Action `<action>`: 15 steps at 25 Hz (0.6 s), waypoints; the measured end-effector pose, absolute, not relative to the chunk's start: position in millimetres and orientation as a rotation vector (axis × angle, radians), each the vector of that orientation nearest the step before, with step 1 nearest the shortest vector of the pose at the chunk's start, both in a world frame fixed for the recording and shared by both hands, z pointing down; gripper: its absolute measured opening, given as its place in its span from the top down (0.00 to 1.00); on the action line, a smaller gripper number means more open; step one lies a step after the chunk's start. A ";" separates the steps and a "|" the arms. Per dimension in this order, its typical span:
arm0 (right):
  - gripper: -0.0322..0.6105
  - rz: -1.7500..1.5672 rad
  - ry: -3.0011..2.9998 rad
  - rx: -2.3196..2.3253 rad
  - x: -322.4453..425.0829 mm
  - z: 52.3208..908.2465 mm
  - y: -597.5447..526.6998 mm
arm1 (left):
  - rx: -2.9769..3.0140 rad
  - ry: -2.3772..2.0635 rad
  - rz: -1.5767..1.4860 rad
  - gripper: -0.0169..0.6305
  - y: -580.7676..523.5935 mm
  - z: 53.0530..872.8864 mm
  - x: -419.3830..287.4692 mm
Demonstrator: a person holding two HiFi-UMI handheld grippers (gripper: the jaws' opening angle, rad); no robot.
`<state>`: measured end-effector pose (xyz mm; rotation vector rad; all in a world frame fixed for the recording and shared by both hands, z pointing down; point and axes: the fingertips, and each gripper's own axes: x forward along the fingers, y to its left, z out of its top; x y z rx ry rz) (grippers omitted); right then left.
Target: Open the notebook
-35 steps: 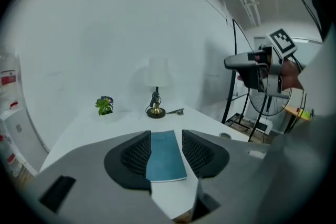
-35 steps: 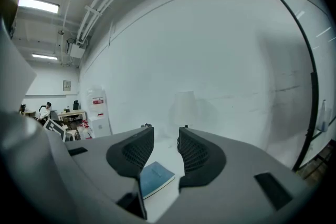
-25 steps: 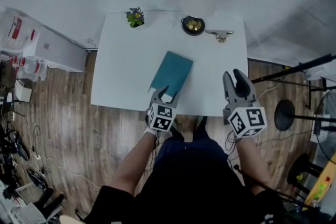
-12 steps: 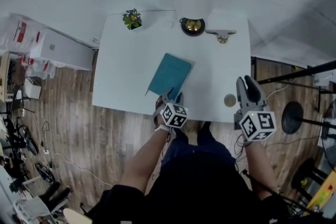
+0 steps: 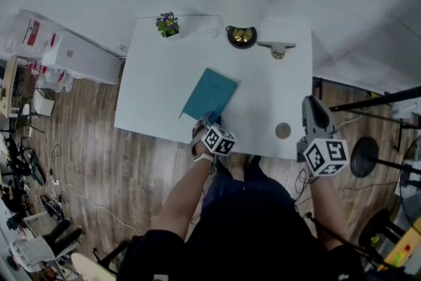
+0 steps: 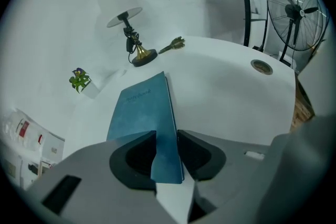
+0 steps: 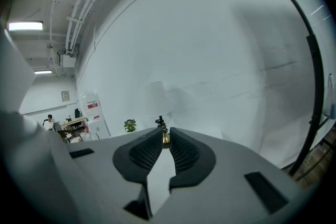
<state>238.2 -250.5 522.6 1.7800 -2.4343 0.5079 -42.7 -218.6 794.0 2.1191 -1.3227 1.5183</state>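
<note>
A teal notebook (image 5: 210,94) lies shut and askew on the white table (image 5: 158,76). My left gripper (image 5: 209,119) points steeply down at its near corner. In the left gripper view the notebook (image 6: 144,107) runs away from the jaws, and its near corner fills the narrow gap of that gripper (image 6: 167,134). The jaws have just been closing, and I see no pad pressing on the cover. My right gripper (image 5: 314,107) hovers off the table's right edge. Its jaws have just closed to a thin slit (image 7: 165,131) with nothing in it.
At the table's back stand a white-shaded lamp (image 5: 241,33), a small potted plant (image 5: 168,24) and a brass clip (image 5: 277,47). A round cable hole (image 5: 283,130) sits near the front right corner. A black stand (image 5: 365,156) and a fan (image 6: 294,13) are on the wooden floor at the right.
My left gripper has come down and tipped onto the notebook's near corner, its jaws narrower. The right gripper has slid right, off the table edge, and its jaws have closed up.
</note>
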 end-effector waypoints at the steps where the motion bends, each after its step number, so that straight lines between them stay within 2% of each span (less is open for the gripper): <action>1: 0.88 0.509 -2.441 1.771 237.0 522.6 -251.0 | 2.113 -1.318 1.513 0.79 -218.0 794.1 -42.6; 7: 0.90 0.524 -2.491 1.719 226.1 520.3 -252.0 | 2.123 -1.297 1.413 0.89 -215.3 773.4 -42.9; 15: 0.91 0.537 -2.533 1.672 203.3 517.5 -253.7 | 2.187 -1.286 1.394 0.94 -220.1 735.2 -53.2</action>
